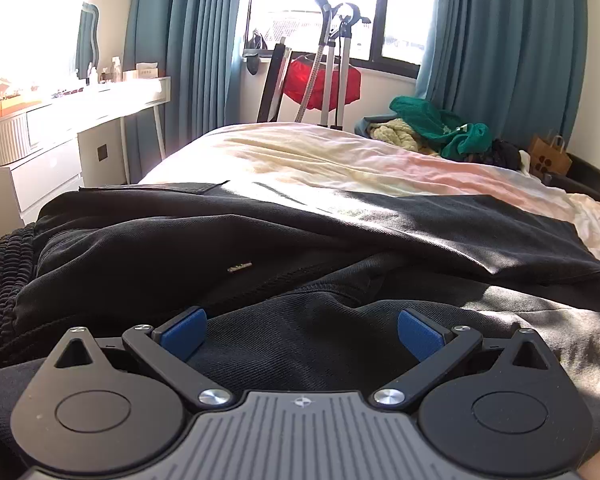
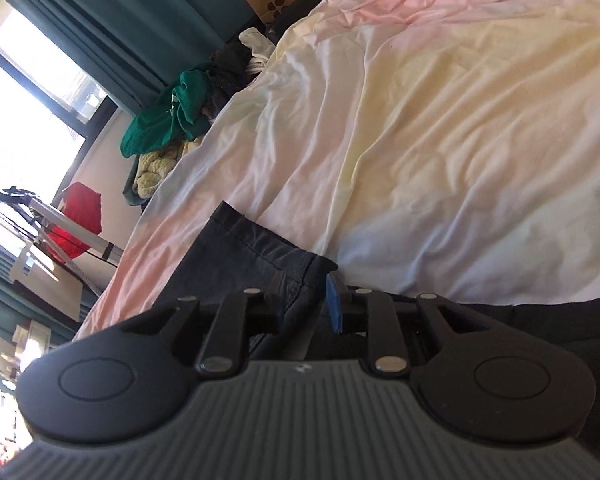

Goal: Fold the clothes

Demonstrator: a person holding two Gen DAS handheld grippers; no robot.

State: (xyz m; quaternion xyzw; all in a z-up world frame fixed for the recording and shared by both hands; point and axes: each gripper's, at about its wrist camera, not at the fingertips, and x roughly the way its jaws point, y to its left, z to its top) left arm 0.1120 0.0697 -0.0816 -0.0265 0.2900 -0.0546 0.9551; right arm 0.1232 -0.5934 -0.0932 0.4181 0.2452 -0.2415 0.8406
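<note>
Black trousers lie spread across the bed, with the elastic waistband at the left. My left gripper is open, its blue pads wide apart and low over the dark cloth, holding nothing. In the right wrist view, my right gripper is shut on the hemmed end of a black trouser leg, which sticks out past the fingers over the sheet.
The bed has a pastel sheet. A pile of green and cream clothes sits at the bed's far side. A white dresser stands left. A red bag and steamer stand are by the window. A paper bag is on the right.
</note>
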